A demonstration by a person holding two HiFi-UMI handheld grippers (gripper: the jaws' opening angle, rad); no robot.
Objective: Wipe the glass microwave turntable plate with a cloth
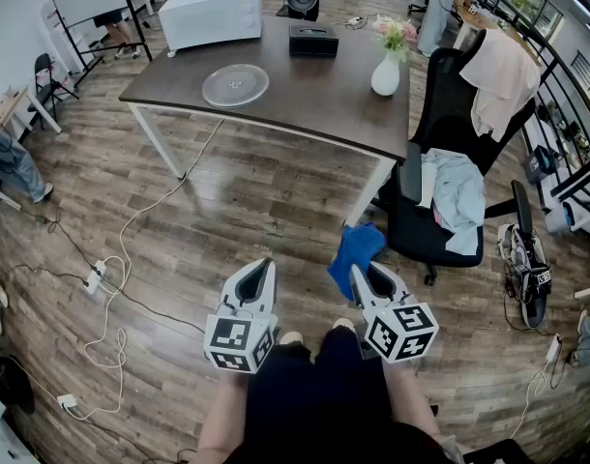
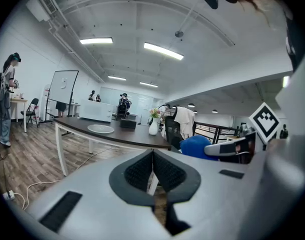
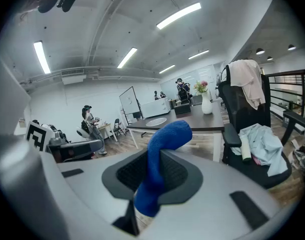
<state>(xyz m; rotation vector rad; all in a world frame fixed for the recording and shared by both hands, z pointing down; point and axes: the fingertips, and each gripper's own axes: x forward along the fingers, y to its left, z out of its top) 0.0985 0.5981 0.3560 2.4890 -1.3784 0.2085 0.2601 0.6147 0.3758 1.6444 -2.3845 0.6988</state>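
Table (image 1: 314, 90) w/ glass plate (image 1: 235, 85), microwave (image 1: 211, 13), vase (image 1: 386, 73).

Our two handheld tools, the left gripper (image 1: 264, 264) and right gripper (image 1: 359, 273), are smooth light grey shells tapering to a point, with black ribbed pads (image 2: 137, 173) inside. The left cube (image 1: 240, 342) and right cube (image 1: 403, 332) are white with black square markers. We're wearing dark clothes (image 1: 314, 399).

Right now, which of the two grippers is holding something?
The right gripper: its jaws pinch a blue cloth. The left gripper has its jaws closed together with nothing between them.
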